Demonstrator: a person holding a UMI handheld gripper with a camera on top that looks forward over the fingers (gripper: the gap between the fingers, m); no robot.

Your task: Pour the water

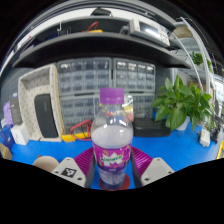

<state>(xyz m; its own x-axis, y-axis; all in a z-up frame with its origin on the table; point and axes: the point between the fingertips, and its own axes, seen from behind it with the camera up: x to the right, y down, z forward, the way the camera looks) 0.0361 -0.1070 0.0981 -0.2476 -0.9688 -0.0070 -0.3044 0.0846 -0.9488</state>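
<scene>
A clear plastic water bottle (112,135) with a purple cap (112,96) and a purple label stands upright between my fingers, close to the camera. Its base sits on a round reddish coaster (99,183) on the blue table (40,152). My gripper (112,166) has its magenta pads (88,160) against both sides of the bottle at label height, with no gap showing on either side. The bottle looks nearly full, and its lower part is hidden below the fingers.
A leafy green plant (185,100) stands at the back right of the table. Behind the bottle are windowed cabinets (110,75), a dark panel (45,115) to the left, and small yellow and orange items (75,133).
</scene>
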